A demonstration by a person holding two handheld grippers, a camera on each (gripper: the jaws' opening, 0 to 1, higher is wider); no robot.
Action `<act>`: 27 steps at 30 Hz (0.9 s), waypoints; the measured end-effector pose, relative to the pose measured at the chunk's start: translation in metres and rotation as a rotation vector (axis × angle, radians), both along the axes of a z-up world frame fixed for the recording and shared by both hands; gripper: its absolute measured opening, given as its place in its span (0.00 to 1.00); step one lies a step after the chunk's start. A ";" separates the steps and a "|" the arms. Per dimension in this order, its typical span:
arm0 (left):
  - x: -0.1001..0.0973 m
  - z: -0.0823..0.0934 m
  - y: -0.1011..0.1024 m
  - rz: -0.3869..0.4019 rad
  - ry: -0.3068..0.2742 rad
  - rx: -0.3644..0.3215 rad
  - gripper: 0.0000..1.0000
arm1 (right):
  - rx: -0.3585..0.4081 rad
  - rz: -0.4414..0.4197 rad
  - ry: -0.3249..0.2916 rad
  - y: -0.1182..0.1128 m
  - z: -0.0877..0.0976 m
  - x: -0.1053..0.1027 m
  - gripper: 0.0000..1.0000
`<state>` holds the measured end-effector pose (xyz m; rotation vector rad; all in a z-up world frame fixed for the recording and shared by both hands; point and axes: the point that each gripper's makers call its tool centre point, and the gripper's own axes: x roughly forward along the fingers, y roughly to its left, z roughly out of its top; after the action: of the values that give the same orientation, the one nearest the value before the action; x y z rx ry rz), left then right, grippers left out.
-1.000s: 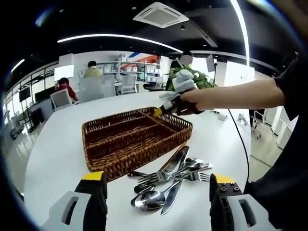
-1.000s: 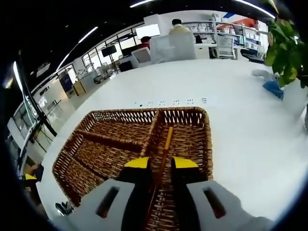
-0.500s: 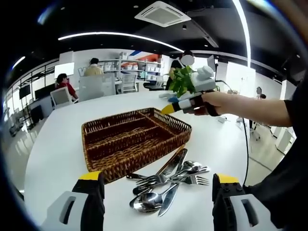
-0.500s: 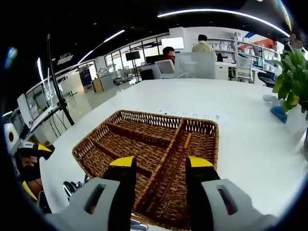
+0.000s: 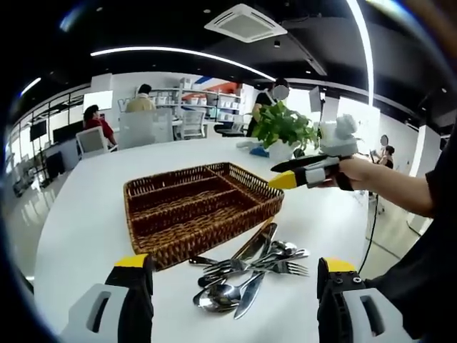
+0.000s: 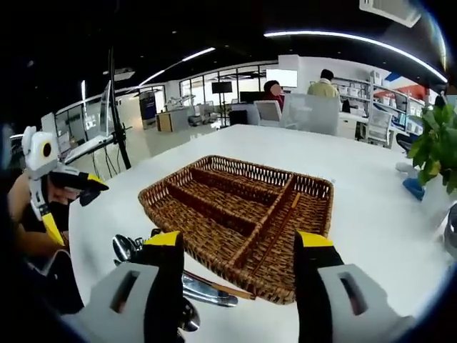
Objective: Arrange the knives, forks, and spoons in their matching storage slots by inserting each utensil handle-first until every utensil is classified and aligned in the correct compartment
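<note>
Between picks: both grippers empty. Right gripper (image 6: 235, 250) jaws apart, above the wicker tray (image 6: 214, 229), one wood-handled utensil (image 6: 282, 221) in its right slot. Left gripper (image 5: 228, 275) jaws apart, near the utensil pile (image 5: 250, 275) on the table beside the tray's near edge. Next: grab one from the pile.

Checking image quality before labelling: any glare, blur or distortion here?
Left gripper view: fisheye bends the ceiling light strips; cutlery pile sharp, with small highlights. Right gripper view: wicker tray crisp, white table bright without washing out, left edge dark.

Piled utensils (image 5: 246, 275) beside wicker tray (image 5: 200, 211)
</note>
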<state>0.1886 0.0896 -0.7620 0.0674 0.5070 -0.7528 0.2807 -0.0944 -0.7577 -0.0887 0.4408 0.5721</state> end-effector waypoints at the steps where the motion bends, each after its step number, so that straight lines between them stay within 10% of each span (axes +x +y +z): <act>1: 0.000 0.000 0.001 0.002 -0.001 -0.001 1.00 | 0.000 0.005 -0.003 0.000 0.001 -0.003 0.67; 27: 0.007 -0.003 0.018 0.013 -0.029 -0.010 1.00 | -0.003 0.074 -0.020 -0.001 0.005 -0.063 0.99</act>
<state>0.1960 0.1076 -0.7646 0.0654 0.4759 -0.7406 0.2176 -0.0956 -0.7526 -0.1137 0.4205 0.6430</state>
